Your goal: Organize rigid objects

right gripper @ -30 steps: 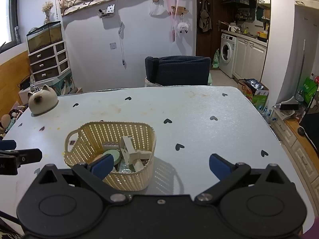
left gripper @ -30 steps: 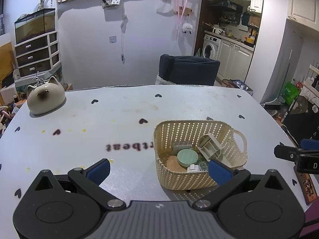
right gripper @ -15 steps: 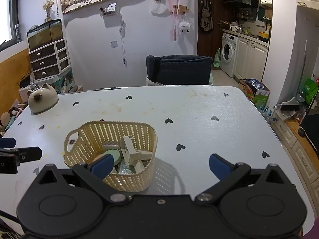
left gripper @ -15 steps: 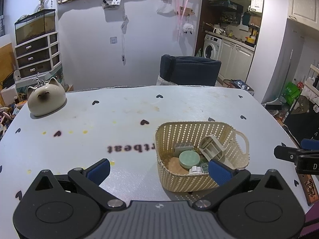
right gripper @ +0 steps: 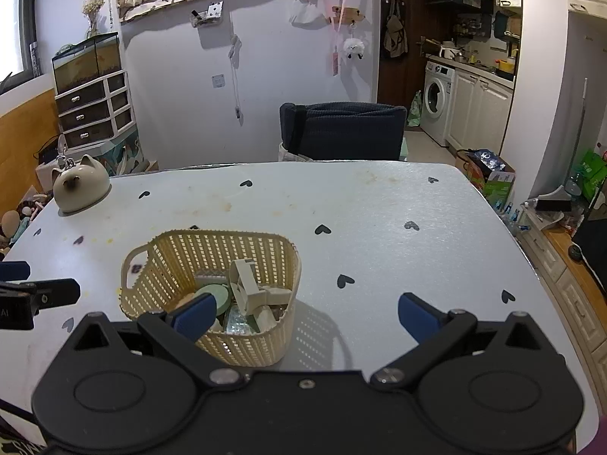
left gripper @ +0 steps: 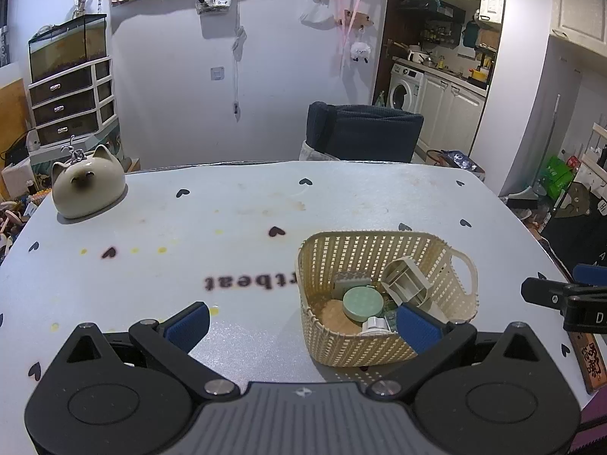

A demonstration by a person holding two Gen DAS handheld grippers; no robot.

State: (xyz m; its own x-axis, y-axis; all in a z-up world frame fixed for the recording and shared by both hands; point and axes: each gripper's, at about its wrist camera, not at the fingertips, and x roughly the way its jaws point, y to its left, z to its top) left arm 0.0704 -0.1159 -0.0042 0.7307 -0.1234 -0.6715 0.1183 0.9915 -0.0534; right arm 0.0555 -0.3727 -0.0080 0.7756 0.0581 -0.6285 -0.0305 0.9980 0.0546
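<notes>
A cream woven basket (left gripper: 364, 250) stands on the white table (left gripper: 227, 227); it also shows in the right wrist view (right gripper: 212, 250). Inside lie a round green tin (left gripper: 362, 303), a beige plastic holder (left gripper: 408, 284) and a few small items. My left gripper (left gripper: 301, 322) is open and empty, just in front and left of the basket. My right gripper (right gripper: 305, 316) is open and empty, in front and right of the basket. Each gripper's tip shows at the edge of the other's view.
A cat-shaped ceramic jar (left gripper: 88, 185) sits at the table's far left corner. A dark chair (left gripper: 364, 132) stands behind the far edge. A wooden sign (left gripper: 590, 360) lies at the table's right edge. Drawers and kitchen units line the room.
Both views have drifted slightly; the basket sits a little further right in each. Both grippers stay open and empty.
</notes>
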